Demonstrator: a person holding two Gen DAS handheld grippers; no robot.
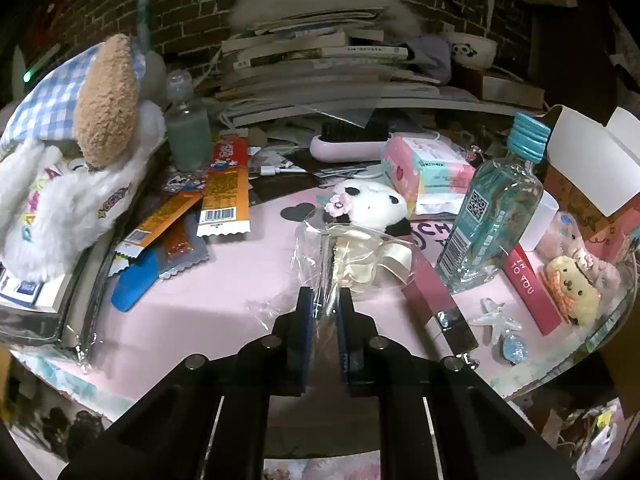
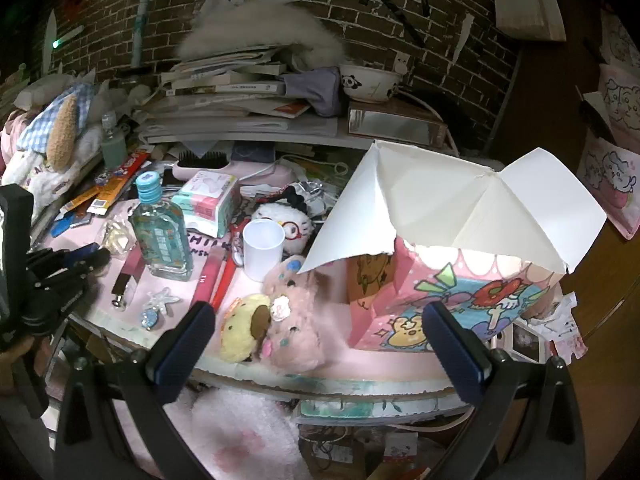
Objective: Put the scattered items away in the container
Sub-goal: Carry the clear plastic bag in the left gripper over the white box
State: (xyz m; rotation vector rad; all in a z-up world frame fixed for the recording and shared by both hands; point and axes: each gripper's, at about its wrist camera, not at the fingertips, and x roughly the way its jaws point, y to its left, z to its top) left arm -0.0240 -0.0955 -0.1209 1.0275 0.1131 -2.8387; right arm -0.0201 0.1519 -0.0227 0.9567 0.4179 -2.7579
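1. One item is in hand: the left gripper [image 1: 325, 304] is clenched on the tail of a clear bag [image 1: 352, 256] holding a cream bow. The pinch on the loose plastic looks chosen so the bow inside is not crushed. The bag sits mid-tabletop, just in front of the panda plush [image 1: 376, 204].
2. The box [image 2: 460, 300], pink with cartoon prints, stands at the tabletop's right edge with its white flaps [image 2: 460, 200] folded up and outward. That leaves the mouth free from above, so it is probably the container.
3. The right gripper [image 2: 320, 344] is released, jaws spread wide with nothing between the pads. It hangs over the near edge in front of the box, likely waiting to steady it or take the next item.
4. Near the box lie a yellow plush [image 2: 244, 328] and a pink plush [image 2: 296, 320], touching each other at the near edge.
5. Between bag and box stands a bottle [image 1: 488, 216], upright with a blue cap. The carry should arc over or round it, since a tall glass bottle tips easily.
6. Snack packets [image 1: 222, 188] fan out toward the left edge, still to be gathered.
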